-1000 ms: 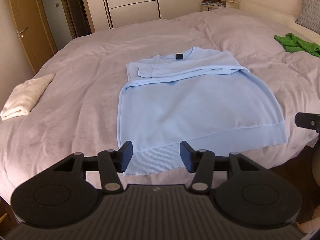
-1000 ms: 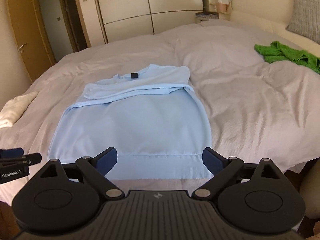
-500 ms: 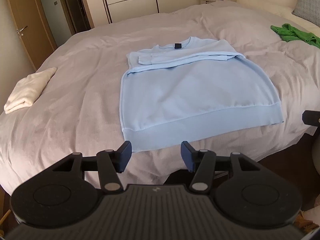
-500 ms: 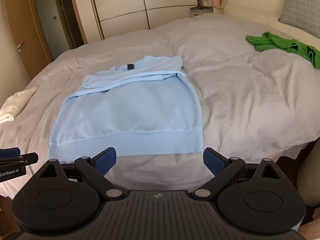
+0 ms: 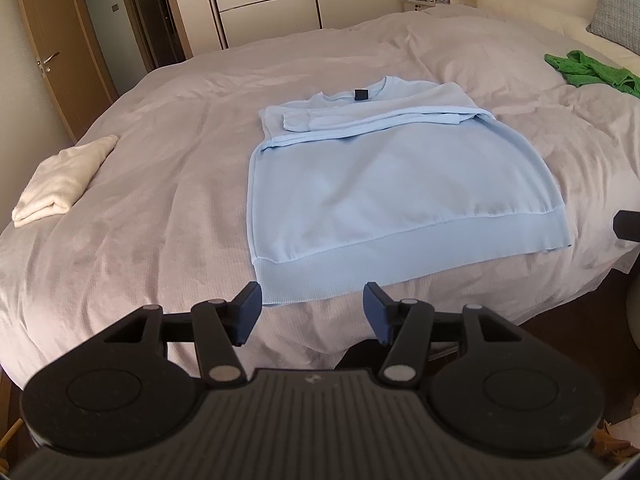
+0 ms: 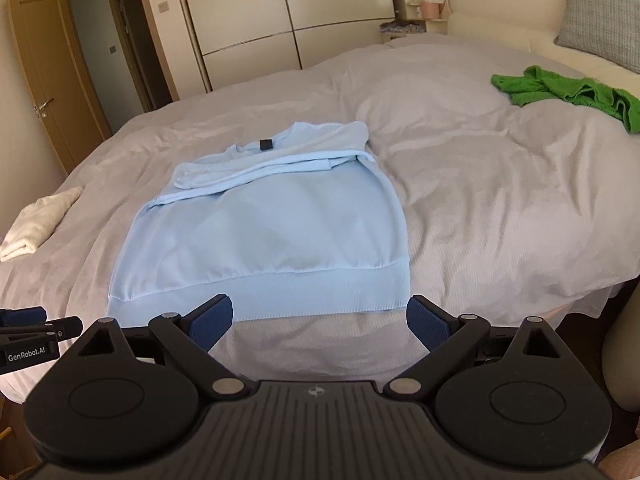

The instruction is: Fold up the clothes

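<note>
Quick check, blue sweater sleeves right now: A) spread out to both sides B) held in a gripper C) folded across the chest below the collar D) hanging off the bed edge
C: the blue sweater lies flat on the bed with both sleeves layered across the chest just under the collar, and the left gripper and right gripper are open and empty short of the hem.
</note>
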{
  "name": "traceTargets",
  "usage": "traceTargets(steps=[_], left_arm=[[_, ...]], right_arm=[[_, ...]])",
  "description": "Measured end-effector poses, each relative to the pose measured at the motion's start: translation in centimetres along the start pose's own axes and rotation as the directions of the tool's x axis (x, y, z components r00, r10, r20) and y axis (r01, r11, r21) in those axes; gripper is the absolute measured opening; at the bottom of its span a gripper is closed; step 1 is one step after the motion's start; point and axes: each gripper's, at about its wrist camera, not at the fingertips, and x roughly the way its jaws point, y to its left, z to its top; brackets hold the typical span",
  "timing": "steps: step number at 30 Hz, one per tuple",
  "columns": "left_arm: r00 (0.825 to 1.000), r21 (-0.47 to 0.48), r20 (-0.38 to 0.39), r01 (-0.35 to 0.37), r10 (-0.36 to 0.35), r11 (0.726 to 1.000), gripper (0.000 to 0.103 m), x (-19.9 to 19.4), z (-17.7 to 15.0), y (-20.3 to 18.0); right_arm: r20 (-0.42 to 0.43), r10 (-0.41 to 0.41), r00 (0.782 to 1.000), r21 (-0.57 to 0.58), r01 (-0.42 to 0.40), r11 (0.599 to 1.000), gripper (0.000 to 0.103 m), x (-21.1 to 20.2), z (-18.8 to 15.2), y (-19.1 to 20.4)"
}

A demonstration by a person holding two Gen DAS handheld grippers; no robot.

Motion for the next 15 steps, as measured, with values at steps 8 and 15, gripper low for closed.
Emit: traceTargets(steps=[8,15], left_arm=[[0.999,0.016,0.045,0.002,-0.003,1.000,0.053,0.7,0.3,1.7],[0.989,0.271,0.141,-0.078,0.040,0.960,0.052,4.4,-2.3,4.2]], right_arm=[[0.041,0.016,0.999,0.008,-0.017,1.000,0.096,-0.4,0.6,-0.2],[0.212,0.058,0.976,-0.087,-0.040,0.995,0.096,-0.7,1.4,-2.0]])
